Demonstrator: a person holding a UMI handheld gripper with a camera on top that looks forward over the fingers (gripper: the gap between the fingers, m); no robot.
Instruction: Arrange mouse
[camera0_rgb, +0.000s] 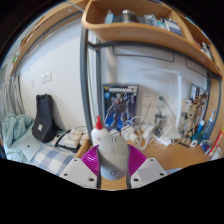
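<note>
The gripper (112, 162) is sitting at the bottom centre of the frame with its fingers closed in on the mouse (113, 150); the magenta pad (91, 160) of the left finger is pressing against the mouse's flank, and the right finger seems to be touching the other side, so the mouse is being pinched rather than lying free. The pale grey mouse is filling the gap between the fingers, its long axis running straight ahead along them, away from the camera; it looks lifted above the wooden desk (178, 155) at the lower right (any placing move would probably have to go forward and down from here).

Just beyond the mouse, slightly left of centre, a white bottle with a red tip (98, 128) is standing upright; behind it, in the middle of the frame, a printed box showing a robot figure (121, 103) is leaning against the wall. Its lettering is too small to read; no brand is showing on the mouse. A black bag (43, 117) is resting at the middle left.
</note>
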